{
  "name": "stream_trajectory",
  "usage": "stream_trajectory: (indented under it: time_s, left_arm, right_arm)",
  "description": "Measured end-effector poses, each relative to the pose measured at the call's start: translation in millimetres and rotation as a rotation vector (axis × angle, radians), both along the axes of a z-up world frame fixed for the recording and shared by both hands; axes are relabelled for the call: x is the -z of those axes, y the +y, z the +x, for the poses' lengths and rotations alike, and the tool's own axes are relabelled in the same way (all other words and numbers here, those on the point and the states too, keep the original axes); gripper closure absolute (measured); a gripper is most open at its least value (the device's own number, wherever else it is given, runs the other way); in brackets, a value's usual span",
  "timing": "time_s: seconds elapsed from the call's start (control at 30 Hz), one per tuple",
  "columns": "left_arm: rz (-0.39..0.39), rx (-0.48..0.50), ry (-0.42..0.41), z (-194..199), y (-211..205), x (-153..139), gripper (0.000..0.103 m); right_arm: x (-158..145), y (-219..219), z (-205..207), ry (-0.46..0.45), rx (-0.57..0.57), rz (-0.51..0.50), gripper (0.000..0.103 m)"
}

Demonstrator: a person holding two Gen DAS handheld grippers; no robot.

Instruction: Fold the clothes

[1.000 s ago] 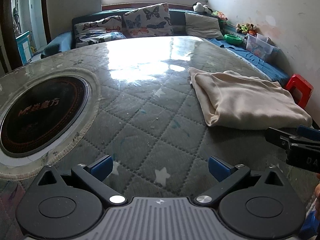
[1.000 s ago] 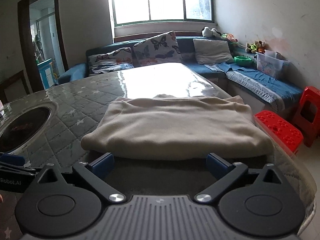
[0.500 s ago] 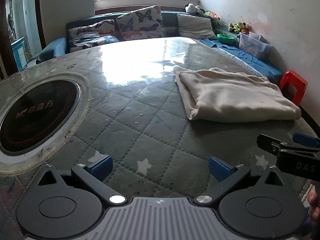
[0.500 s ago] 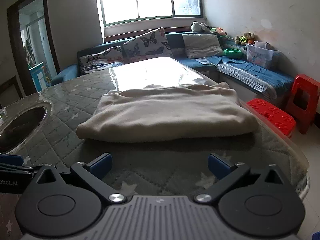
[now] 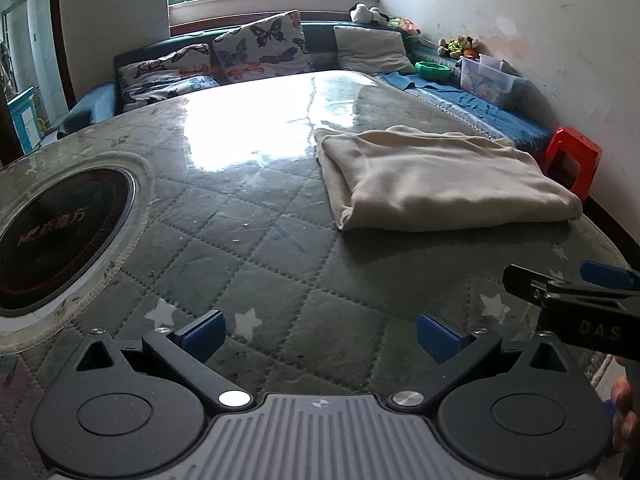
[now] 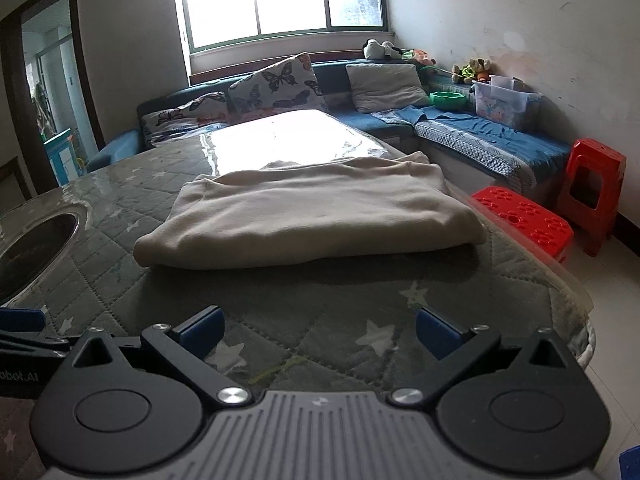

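Observation:
A cream garment lies folded into a thick rectangle on the right part of the quilted table; it also shows in the right wrist view, straight ahead. My left gripper is open and empty, above the table's near edge, left of the garment. My right gripper is open and empty, a short way back from the garment's near folded edge. The right gripper also shows at the right edge of the left wrist view.
A round black cooktop is set into the table at the left. Red plastic stools stand beside the table's right edge. A blue sofa with cushions and a clear storage box line the far wall.
Both grippers have drawn back toward the table's near edge and risen a little; the folded garment now sits farther from them. The garment has not moved.

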State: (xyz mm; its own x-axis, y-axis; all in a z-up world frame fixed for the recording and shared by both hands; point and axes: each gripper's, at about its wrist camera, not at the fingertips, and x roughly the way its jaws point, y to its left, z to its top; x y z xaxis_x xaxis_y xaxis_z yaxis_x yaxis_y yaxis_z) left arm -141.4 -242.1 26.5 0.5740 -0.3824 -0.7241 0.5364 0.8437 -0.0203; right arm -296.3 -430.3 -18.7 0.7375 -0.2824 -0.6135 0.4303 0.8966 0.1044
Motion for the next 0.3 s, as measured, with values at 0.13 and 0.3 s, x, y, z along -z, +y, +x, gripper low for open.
stream_trajectory:
  time_s: [0.13, 0.3]
  left_arm:
    - [0.004, 0.005, 0.002, -1.1, -2.0, 0.7, 0.000]
    - [0.004, 0.015, 0.002, -2.6, -5.0, -0.1, 0.000]
  right_arm:
    - [-0.5, -0.3, -1.4, 0.000, 0.002, 0.001, 0.000]
    - [-1.1, -0.5, -2.6, -0.003, 0.005, 0.003, 0.000]
